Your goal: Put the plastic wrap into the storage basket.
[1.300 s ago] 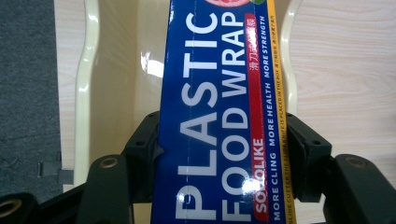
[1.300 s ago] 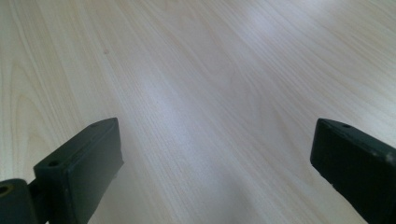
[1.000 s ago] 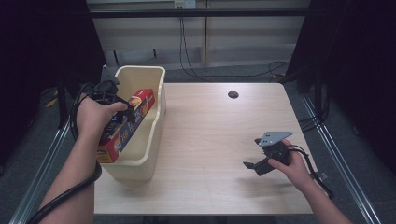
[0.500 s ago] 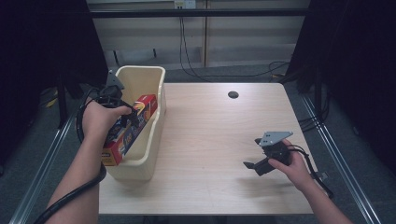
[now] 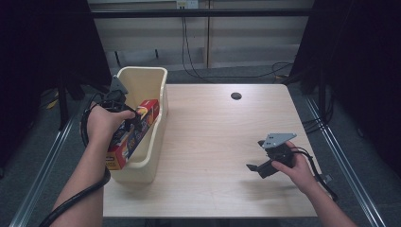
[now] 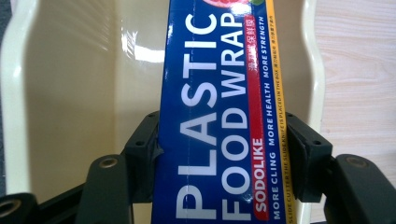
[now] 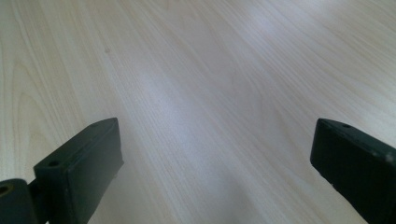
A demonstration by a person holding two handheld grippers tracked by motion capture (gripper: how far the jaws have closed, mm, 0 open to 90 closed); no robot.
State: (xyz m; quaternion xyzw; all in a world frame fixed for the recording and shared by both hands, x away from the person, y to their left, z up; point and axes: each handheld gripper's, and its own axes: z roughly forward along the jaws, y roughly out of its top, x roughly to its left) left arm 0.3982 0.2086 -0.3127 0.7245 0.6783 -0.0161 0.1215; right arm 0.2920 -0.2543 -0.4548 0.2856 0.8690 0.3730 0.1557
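Left tool clenched across the narrow sides of the plastic wrap box, tilted in the bin at 9 o'clock on the counter. Light, stiff, glossy cardboard; mid-length grip suits. Right tool released, idle at 4 o'clock.

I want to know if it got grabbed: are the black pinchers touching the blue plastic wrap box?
Touching. In the left gripper view, the left gripper has both pads pressed against the long sides of the plastic wrap box, over the cream bin.

Wrap box in bin, table's left
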